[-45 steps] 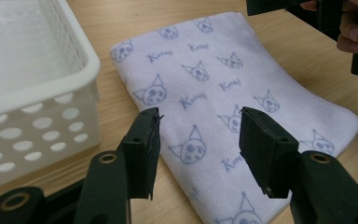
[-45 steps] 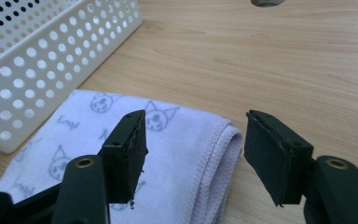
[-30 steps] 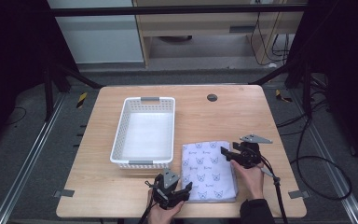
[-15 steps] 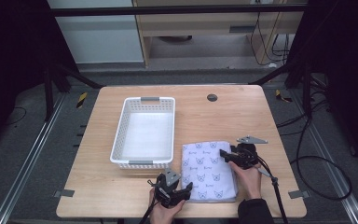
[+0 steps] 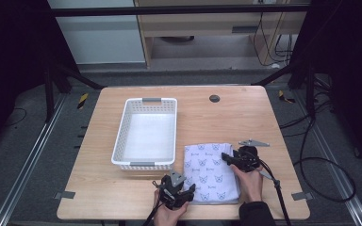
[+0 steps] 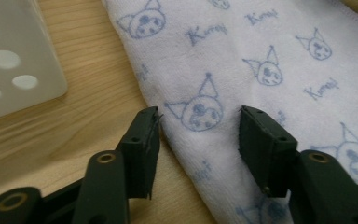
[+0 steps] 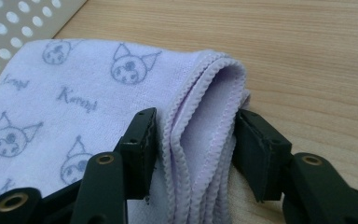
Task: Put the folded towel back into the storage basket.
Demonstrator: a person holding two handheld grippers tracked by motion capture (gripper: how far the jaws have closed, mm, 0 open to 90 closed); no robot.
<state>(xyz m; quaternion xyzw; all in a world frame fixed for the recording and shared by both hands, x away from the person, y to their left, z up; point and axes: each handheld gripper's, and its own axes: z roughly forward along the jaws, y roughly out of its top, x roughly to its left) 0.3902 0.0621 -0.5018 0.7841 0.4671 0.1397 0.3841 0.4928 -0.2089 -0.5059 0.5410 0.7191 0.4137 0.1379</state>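
Towel (image 5: 210,172): folded, pale lilac w/ blue cat-face print & script, flat on the wooden table (image 5: 245,113), near your edge, just right of the white perforated basket (image 5: 146,133). Apart from the basket, not touching it as far as the high view shows.

Your L gripper (image 6: 198,123): low at the towel's near-left corner, seen in the high view at (image 5: 179,190). Jaws have just been closing. They straddle the towel's left edge: one jaw over bare wood just beside the hem, the other over the cloth. A printed face sits in the gap. Pads not pressing the cloth yet, so nothing gripped.

Your R gripper (image 7: 193,133): at the towel's right side, far end, seen in the high view at (image 5: 231,159). Jaws have just been closing, w/ the stacked folded edges betw. them. The stitched hems bulge up in the gap; both pads look to be against the fabric, so it's pinching the fold.

Hands: both come in from the bottom edge of the high view, L (image 5: 167,214) below the towel corner, R (image 5: 250,181) beside its right edge.

Basket: holds nothing, grey handles at both short ends.

Table extras: small dark round disc (image 5: 214,98) near the far edge, well apart from the towel.
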